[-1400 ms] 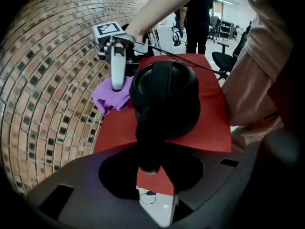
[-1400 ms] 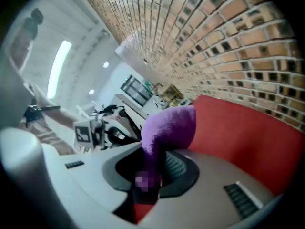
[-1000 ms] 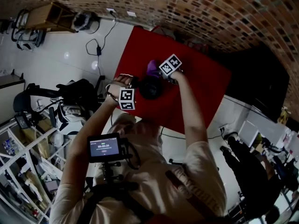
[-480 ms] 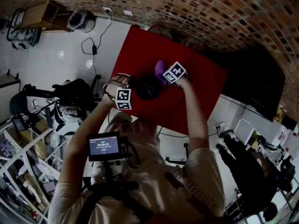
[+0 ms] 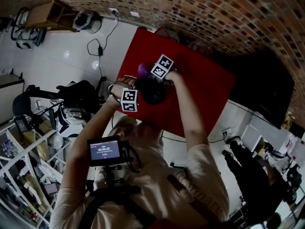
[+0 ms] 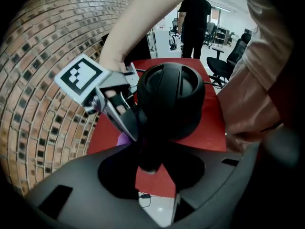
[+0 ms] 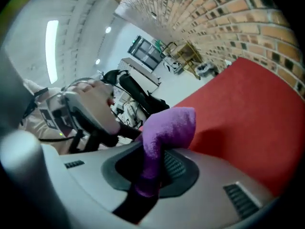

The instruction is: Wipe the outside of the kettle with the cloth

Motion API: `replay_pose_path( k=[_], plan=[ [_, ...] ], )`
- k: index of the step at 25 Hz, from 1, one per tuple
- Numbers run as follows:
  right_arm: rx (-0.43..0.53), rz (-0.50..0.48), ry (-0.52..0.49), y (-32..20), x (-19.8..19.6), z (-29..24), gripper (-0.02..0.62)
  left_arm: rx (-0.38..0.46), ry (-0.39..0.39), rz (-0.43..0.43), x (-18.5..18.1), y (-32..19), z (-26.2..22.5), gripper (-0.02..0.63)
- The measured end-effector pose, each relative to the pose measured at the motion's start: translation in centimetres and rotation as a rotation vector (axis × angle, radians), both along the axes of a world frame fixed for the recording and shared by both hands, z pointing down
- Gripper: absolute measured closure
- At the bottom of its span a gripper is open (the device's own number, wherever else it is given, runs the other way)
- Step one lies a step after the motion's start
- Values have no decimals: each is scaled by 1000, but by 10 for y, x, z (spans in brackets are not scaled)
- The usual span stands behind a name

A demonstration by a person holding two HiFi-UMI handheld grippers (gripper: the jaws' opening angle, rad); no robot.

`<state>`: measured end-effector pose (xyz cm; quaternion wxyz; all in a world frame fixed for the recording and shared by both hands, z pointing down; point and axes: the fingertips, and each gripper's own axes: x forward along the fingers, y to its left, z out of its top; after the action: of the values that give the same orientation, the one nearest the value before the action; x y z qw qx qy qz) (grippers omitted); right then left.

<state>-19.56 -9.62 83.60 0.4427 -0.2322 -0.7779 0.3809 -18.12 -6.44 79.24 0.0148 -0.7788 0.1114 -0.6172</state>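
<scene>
- Kettle (image 6: 169,97): black, lid on, upright on the red tabletop (image 5: 205,89), near the middle, between the two grippers.
- Left hand-held gripper (image 6: 155,180): points steeply down with the kettle's handle (image 6: 150,151) between its jaws. They stand at a middling width and are opening. The pads appear to be against the handle still.
- Right hand-held gripper (image 7: 150,180): clamped narrow on the purple cloth (image 7: 167,125), with a thick fold standing out past the jaw tips.
- Position of cloth: low beside the kettle's wall, on the side away from the person. The left gripper view shows only a purple corner under the right jaws, so contact with the wall cannot be confirmed.
- Step in hand (judged): a wiping stroke round the outer wall.
- Handling note:
  - Lead with the free fold so that cloth, not jaw, meets the wall.
  - Press lightly and work in overlapping passes from shoulder to base.
  - Firm up the left hold first, since a slackening grip on the handle could let the kettle twist or slide under sideways pressure.
- Change from a second ago:
  - In the head view, the right gripper's marker cube (image 5: 162,67) and the cloth now sit further left, round the kettle's far-left side rather than its far side.
  - The kettle and left gripper keep their places.
</scene>
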Motion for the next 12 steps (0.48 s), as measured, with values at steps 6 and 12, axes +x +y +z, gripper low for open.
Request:
replay_pose_path(
  k=[6,12],
  plan=[
    [59,-12,192,-4,4,72,505,1,24,-42,-1,-1,1,462],
    [125,57,396,-30,78,102,503,-13,51,-73,-6,2,2,456]
  ],
)
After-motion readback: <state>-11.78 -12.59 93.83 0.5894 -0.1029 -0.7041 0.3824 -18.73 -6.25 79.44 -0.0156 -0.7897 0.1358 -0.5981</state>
